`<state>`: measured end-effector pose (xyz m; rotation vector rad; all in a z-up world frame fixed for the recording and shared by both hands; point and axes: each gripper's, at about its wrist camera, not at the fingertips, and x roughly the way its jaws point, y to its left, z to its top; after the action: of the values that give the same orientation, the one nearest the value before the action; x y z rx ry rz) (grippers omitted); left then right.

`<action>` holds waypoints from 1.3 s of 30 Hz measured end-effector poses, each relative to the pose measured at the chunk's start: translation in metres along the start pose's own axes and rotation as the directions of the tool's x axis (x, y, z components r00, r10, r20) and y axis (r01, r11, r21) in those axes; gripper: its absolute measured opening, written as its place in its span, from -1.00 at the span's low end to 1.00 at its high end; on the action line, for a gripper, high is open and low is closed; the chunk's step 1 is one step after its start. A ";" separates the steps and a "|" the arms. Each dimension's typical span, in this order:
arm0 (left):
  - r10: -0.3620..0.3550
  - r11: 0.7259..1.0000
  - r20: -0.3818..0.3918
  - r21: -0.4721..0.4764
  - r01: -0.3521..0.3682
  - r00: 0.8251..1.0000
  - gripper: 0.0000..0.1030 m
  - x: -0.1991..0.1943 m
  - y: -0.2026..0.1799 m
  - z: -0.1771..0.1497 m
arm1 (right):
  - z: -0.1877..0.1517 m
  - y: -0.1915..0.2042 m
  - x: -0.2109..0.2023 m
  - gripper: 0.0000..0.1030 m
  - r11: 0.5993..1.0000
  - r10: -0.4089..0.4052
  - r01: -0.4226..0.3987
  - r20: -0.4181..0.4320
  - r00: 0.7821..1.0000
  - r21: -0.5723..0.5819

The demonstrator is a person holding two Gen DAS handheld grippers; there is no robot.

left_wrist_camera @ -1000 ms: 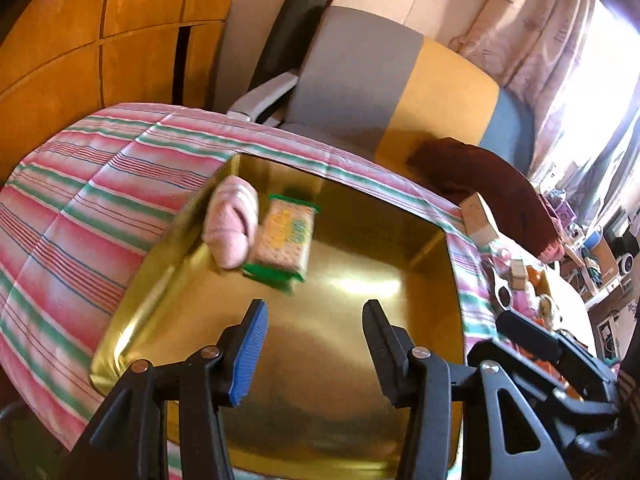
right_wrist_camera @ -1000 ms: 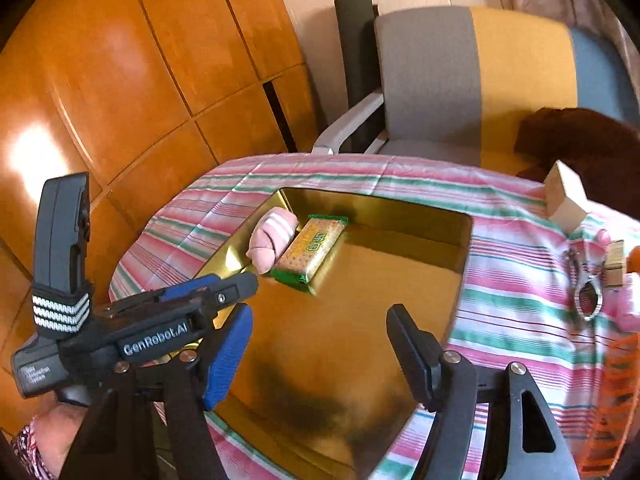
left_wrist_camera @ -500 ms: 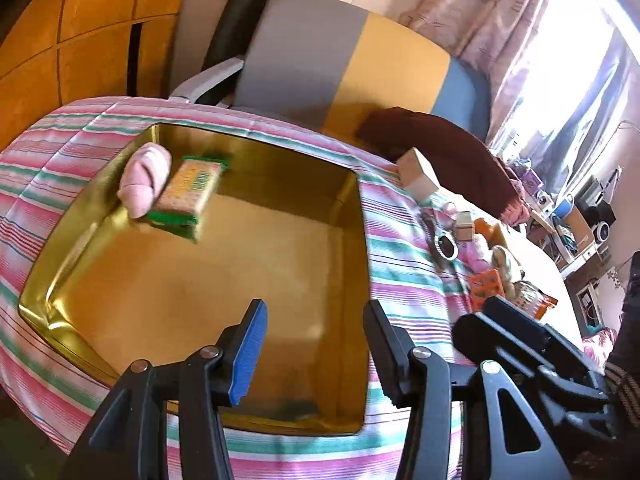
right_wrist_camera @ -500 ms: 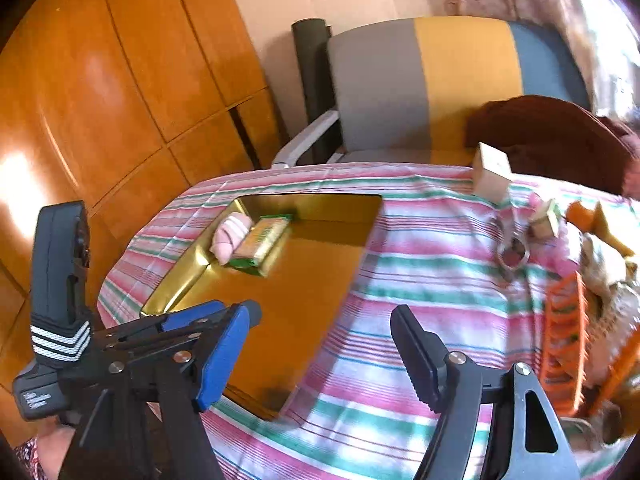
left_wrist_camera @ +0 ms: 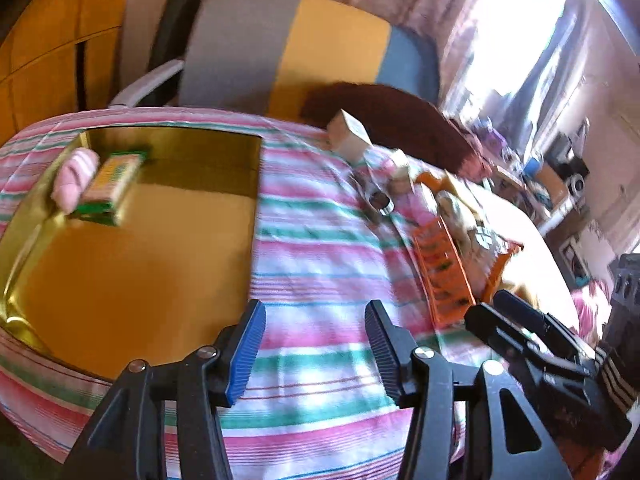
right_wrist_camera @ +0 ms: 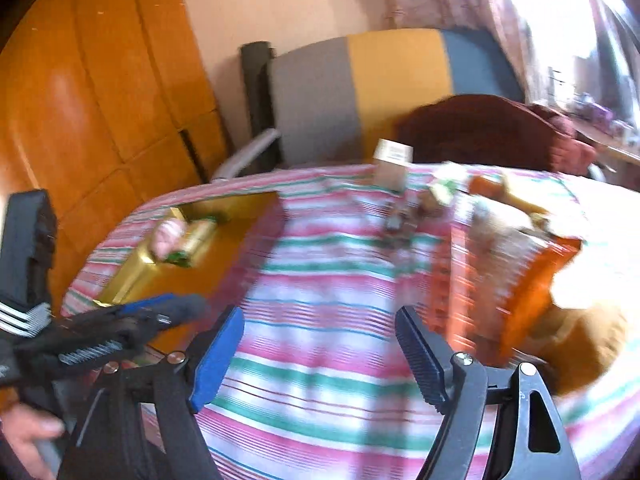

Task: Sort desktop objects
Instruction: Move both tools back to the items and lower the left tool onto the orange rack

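Note:
A gold tray [left_wrist_camera: 120,280] [right_wrist_camera: 132,276] lies on the striped tablecloth at the left. In it rest a pink roll [left_wrist_camera: 74,178] [right_wrist_camera: 168,234] and a green-edged biscuit packet [left_wrist_camera: 110,188] [right_wrist_camera: 196,238]. Loose items crowd the right side: a small beige box [left_wrist_camera: 350,136] [right_wrist_camera: 392,166], a metal keyring [left_wrist_camera: 378,200] and an orange packet [left_wrist_camera: 442,268] [right_wrist_camera: 520,280]. My left gripper [left_wrist_camera: 316,350] hovers over bare cloth just right of the tray, jaws opening, nothing between them. My right gripper [right_wrist_camera: 320,358] hangs over the cloth's middle, jaws also opening and empty.
A grey, yellow and blue chair [left_wrist_camera: 288,48] [right_wrist_camera: 380,92] stands behind the table with a dark red cloth [left_wrist_camera: 384,116] on it. Wooden panels [right_wrist_camera: 80,100] line the left wall. The other gripper's black body [left_wrist_camera: 552,364] is at the lower right. A hand [right_wrist_camera: 28,436] grips the left tool.
Both grippers have swung right, from over the gold tray to over the striped cloth. The tray has slid to the left of both views and the pile of loose items has come into view. Both jaws stand wider.

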<state>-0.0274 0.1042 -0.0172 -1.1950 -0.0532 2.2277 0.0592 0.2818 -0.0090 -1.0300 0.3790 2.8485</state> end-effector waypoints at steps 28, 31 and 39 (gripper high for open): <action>-0.112 0.975 -0.236 0.159 0.152 0.965 0.10 0.115 -0.125 0.028 | -0.056 -0.116 -0.028 0.54 0.956 -0.175 0.184 -0.062 0.983 0.228; -0.148 0.984 -0.220 0.064 0.165 0.964 0.10 0.109 -0.095 0.032 | -0.056 -0.116 -0.029 0.54 0.957 -0.173 0.181 -0.057 0.983 0.226; -0.095 0.994 -0.196 -0.064 0.084 0.976 0.05 0.098 -0.038 0.031 | -0.060 -0.112 -0.020 0.55 0.967 -0.149 0.159 -0.065 0.987 0.201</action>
<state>-0.0728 0.1942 -0.0598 -1.4110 -0.0871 2.0307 0.1303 0.3739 -0.0626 -1.0418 0.5581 2.5867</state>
